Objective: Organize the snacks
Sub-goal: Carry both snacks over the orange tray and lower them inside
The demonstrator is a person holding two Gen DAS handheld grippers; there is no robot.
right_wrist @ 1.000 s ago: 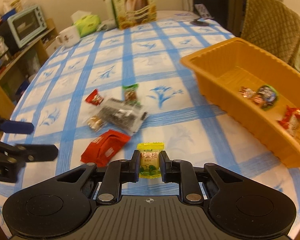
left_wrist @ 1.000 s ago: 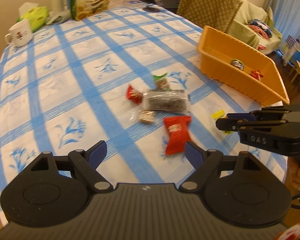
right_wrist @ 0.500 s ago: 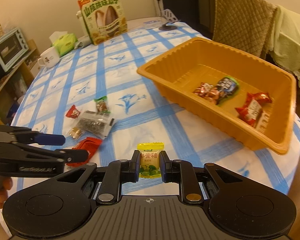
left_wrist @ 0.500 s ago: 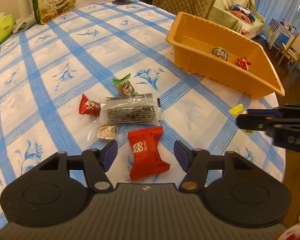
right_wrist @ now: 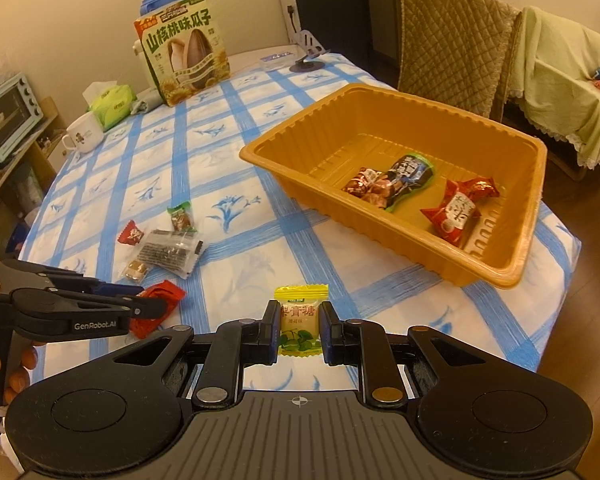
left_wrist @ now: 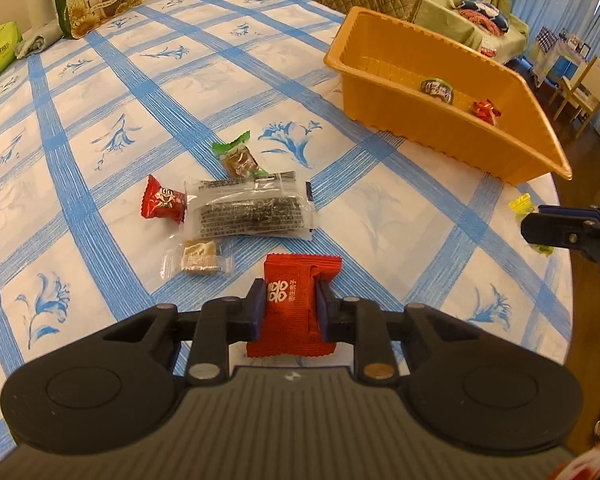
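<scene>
Left gripper (left_wrist: 291, 309): jaws closed on the red packet (left_wrist: 296, 304), pads pressing both long sides. The packet lies low over the tabletop (left_wrist: 100, 80); whether it rests on the cloth cannot be told.

Right gripper (right_wrist: 299, 329): jaws closed on the yellow candy (right_wrist: 300, 318), held upright between the pads, above the tabletop edge and near the orange bin (right_wrist: 512, 216). In the left view this gripper shows at the right edge, the candy's yellow ends sticking out above and below the fingers.

Loose snacks on the tabletop, just beyond the left gripper: a clear seaweed pack (left_wrist: 254, 210); a small red candy (left_wrist: 164, 203) touching its left end; a green-ended candy (left_wrist: 239, 159) at its far edge; a clear-wrapped tan square (left_wrist: 199, 261) just in front of it.

Bin contents, right view: a dark blue-green pack (right_wrist: 410, 174), a brown-red candy (right_wrist: 364, 188) touching it, and a red twist-wrapped snack (right_wrist: 458, 210) near the right wall.

Far end of the tabletop: a sunflower-seed bag (right_wrist: 184, 62), a green tissue pack (right_wrist: 112, 106), a white mug (right_wrist: 83, 136).
</scene>
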